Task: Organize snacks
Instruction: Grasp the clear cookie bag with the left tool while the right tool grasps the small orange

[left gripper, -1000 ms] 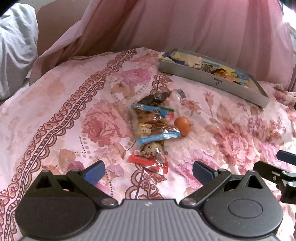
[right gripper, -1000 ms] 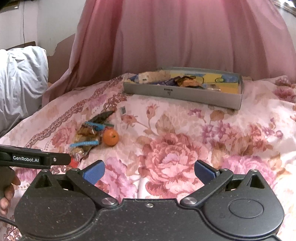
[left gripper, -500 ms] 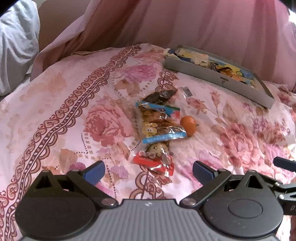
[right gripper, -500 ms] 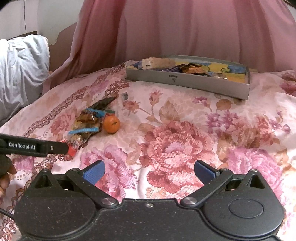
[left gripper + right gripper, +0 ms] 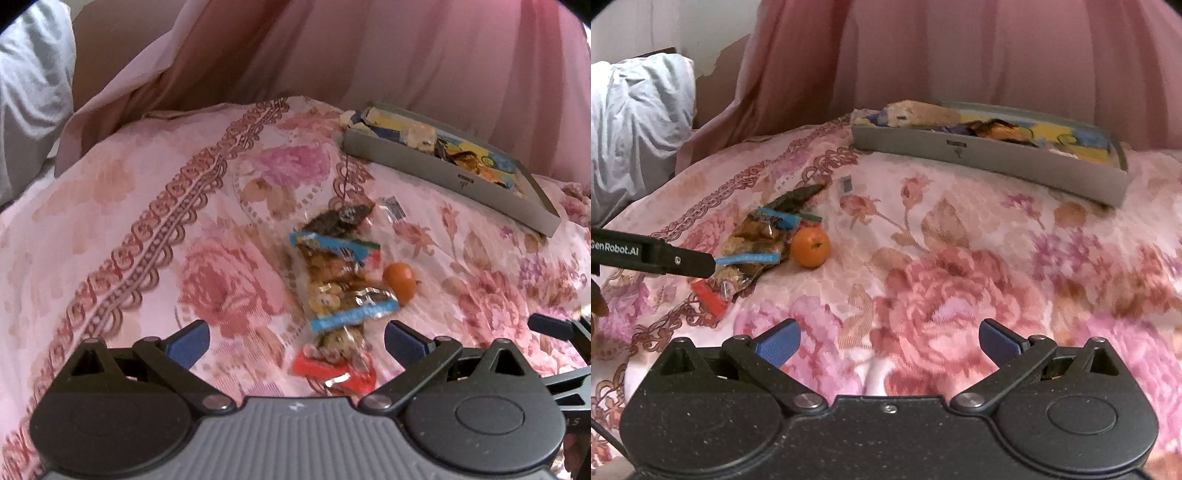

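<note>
Left wrist: your left gripper (image 5: 295, 341) fingers spread, empty, now closer over snack packets (image 5: 341, 291) and orange (image 5: 399, 283) on floral bedspread (image 5: 147, 229). Grey box (image 5: 443, 177) already part-filled; pile still left.

Right wrist: your right gripper (image 5: 888, 343) spread, empty, lower than before; box well beyond.

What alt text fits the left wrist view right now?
The open left gripper hovers over a row of snack packets lying on a floral bedspread, a small orange beside them. A grey tray holding more snacks sits farther back, right.
</note>
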`<state>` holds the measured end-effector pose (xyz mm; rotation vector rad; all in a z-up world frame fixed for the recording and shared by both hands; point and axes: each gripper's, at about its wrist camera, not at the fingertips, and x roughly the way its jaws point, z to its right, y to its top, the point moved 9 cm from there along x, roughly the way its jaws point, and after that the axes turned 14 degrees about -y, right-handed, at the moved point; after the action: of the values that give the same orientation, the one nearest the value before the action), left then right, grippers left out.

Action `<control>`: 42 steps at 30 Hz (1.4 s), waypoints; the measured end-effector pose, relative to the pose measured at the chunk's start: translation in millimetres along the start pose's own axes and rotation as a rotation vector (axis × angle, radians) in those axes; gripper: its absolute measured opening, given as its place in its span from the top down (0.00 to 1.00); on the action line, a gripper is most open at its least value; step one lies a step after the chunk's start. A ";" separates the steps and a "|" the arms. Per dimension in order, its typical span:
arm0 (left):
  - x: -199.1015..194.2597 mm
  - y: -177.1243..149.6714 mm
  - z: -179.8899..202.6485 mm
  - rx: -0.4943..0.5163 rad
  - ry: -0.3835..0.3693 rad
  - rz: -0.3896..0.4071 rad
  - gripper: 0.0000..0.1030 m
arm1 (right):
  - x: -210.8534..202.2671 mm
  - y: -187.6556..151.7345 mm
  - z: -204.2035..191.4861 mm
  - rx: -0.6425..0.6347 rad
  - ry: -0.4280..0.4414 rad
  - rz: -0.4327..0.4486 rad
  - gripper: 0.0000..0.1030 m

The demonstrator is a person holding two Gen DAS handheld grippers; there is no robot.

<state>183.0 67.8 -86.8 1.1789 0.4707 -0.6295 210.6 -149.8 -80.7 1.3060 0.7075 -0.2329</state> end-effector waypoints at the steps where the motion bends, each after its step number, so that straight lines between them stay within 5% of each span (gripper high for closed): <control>1: 0.0 3.1 -2.5 0.002 -0.002 0.001 0.00 | 2.9 2.5 -2.6 -0.016 0.010 0.013 0.01; 10: 4.3 19.6 -22.7 -0.042 -0.016 -0.039 0.01 | 38.0 33.1 -36.7 -0.206 0.115 0.117 0.01; 19: 44.2 29.0 -10.1 -0.112 -0.135 -0.099 0.01 | 69.5 35.3 -56.8 -0.350 0.240 0.184 0.03; 30: 83.3 29.3 10.8 0.012 -0.148 -0.131 0.01 | 77.3 41.3 -75.2 -0.435 0.240 0.255 0.08; 42: 76.3 28.9 0.5 -0.012 -0.158 -0.120 0.19 | 78.1 40.5 -80.5 -0.468 0.278 0.280 0.34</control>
<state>258.9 58.8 -115.5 1.0853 0.4129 -0.8157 264.8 -45.8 -102.1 0.9766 0.7482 0.3321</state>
